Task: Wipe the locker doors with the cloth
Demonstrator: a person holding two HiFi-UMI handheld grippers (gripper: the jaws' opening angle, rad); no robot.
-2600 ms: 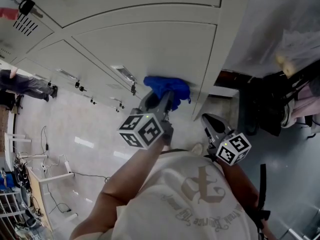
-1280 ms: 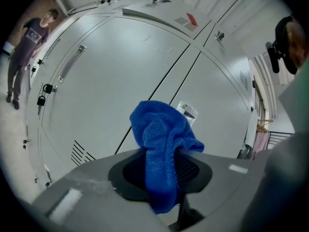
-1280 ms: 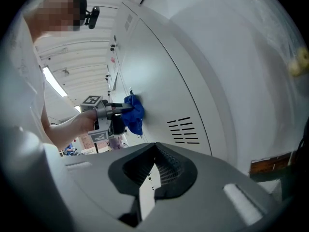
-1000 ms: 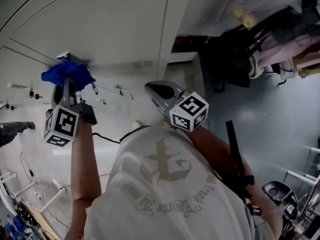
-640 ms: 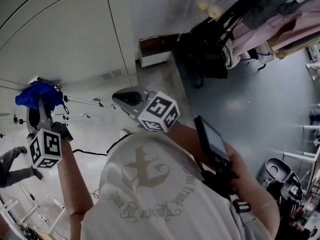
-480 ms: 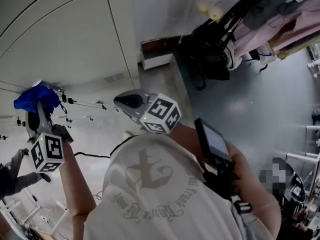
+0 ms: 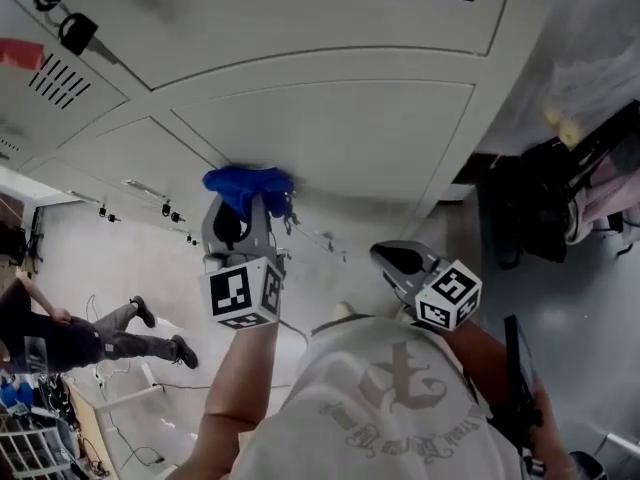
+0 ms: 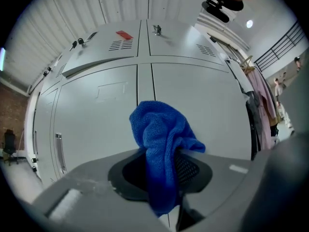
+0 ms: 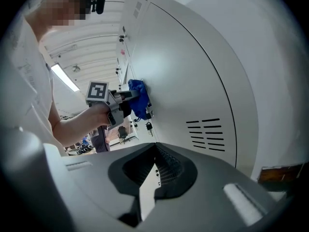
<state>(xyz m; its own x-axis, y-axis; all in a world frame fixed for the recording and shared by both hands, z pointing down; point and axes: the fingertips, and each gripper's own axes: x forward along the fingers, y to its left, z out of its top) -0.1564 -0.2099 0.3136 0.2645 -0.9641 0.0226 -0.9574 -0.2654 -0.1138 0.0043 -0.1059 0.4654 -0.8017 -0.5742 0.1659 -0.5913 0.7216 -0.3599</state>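
The blue cloth (image 7: 243, 185) is bunched up and pressed against the grey locker doors (image 7: 330, 118), near a seam between doors. My left gripper (image 7: 244, 206) is shut on it. In the left gripper view the cloth (image 8: 161, 139) hangs out between the jaws in front of the locker doors (image 8: 101, 105). My right gripper (image 7: 388, 258) hangs lower right, apart from the doors, shut with nothing in it. In the right gripper view its jaws (image 9: 155, 149) meet in front of a vented door (image 9: 193, 81), and the cloth (image 9: 138, 98) shows far off.
Keys (image 7: 75, 33) and a red tag (image 7: 20, 53) hang on upper doors at left. A person (image 7: 90, 333) walks on the floor at lower left. Dark bags (image 7: 540, 218) and hanging clothes stand right of the lockers.
The left gripper stayed shut on the cloth and slid it leftward along the lower door. The head view swung away to the right and back onto the lockers.
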